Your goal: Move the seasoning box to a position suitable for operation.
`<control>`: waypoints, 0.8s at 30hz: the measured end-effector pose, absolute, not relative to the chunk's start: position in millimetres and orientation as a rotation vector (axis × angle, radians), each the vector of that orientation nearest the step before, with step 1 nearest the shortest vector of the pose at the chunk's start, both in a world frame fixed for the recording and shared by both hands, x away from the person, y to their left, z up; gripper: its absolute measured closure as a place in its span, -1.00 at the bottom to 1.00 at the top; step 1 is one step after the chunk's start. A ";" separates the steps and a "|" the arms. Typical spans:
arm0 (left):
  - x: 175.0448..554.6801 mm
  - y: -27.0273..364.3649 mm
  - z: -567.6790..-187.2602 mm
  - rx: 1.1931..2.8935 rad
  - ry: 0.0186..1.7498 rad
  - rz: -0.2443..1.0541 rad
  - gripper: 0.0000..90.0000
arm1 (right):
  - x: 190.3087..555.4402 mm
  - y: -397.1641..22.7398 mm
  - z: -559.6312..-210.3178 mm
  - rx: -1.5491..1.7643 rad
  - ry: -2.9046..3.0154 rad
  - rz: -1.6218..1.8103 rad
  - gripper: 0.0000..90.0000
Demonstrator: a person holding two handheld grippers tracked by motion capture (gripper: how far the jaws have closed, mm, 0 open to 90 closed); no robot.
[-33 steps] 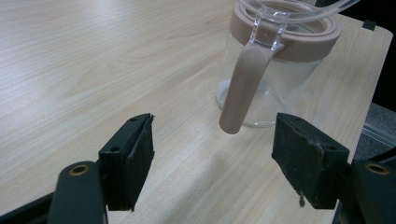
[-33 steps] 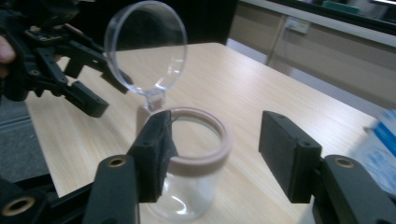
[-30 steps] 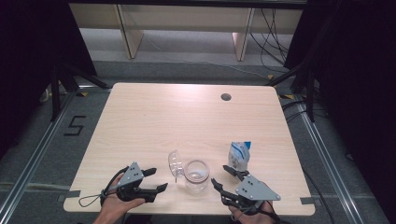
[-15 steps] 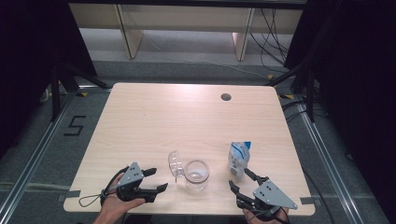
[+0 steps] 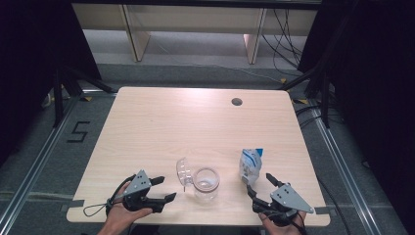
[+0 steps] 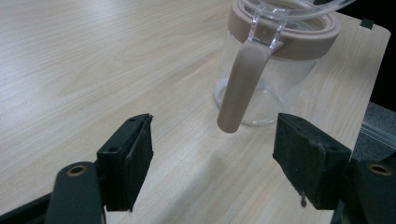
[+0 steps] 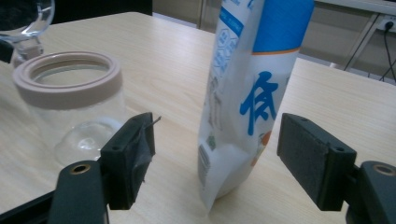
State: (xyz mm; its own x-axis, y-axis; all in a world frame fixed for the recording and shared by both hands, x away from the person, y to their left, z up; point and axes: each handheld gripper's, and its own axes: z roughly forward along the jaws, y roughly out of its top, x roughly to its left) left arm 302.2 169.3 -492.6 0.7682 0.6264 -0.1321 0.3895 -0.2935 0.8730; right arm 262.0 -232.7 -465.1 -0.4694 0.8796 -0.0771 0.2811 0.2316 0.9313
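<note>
On the table, a glass jar stands near the front edge, its lid hinged open; right of it stands a blue-white pouch. The left gripper gapes empty beside the jar. The right gripper, jaws just widened, flanks the pouch untouched.

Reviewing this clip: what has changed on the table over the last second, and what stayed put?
The right tool has drawn back toward the table's near right corner, away from the jar, and now faces the standing pouch. Its jaws have just been opening; they stand either side of the pouch without pressing it. Nothing was picked up or let go. The left tool, the jar with its open lid and the pouch stayed where they were.
</note>
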 end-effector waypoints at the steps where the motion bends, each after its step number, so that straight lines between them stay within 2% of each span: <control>1: 302.2 169.2 -492.8 1.924 0.773 0.285 -0.38 | 262.0 -232.7 -465.1 1.064 1.886 1.235 -0.40; 10: 305.1 169.4 -492.8 1.912 0.788 0.277 -0.45 | 287.7 -231.3 -478.3 1.073 1.878 1.238 -0.52; 24: 305.5 169.2 -494.0 1.906 0.813 0.257 -0.46 | 311.2 -226.3 -489.7 1.094 1.877 1.266 -0.53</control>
State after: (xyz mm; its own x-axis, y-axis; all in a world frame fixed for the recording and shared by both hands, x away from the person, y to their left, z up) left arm 305.5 169.2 -494.0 0.7509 0.6380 -0.1704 0.4242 -0.2683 0.8649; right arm 311.2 -226.3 -489.7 -0.4677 0.8829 -0.0416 0.2922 0.1989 0.9354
